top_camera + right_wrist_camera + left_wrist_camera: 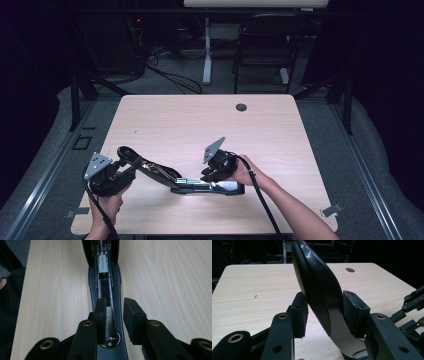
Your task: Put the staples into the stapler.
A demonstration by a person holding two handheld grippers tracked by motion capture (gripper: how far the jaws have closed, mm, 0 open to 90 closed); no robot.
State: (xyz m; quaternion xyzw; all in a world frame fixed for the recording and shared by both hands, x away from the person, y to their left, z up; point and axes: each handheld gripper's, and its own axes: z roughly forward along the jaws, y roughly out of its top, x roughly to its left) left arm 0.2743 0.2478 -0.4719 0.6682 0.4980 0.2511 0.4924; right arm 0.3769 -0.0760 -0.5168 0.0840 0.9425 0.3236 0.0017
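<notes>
A black stapler lies swung open near the table's front edge. Its base (222,189) rests flat on the wood and its top arm (137,159) rises to the left. My left gripper (129,169) is shut on that top arm (319,282), one pad pressing each side (327,315). My right gripper (214,179) points down over the base, and its jaws (116,312) stand open astride the staple channel (105,285). A strip of staples (110,322) lies beside the left pad, and the right pad stays clear of it. A grey pusher (103,263) sits farther along the channel.
The wooden table (200,125) has a round cable hole (241,107) near its far edge. Behind it stand a black chair (265,45) and a white desk leg (207,55), with cables on the floor. Grey floor rails run along both sides.
</notes>
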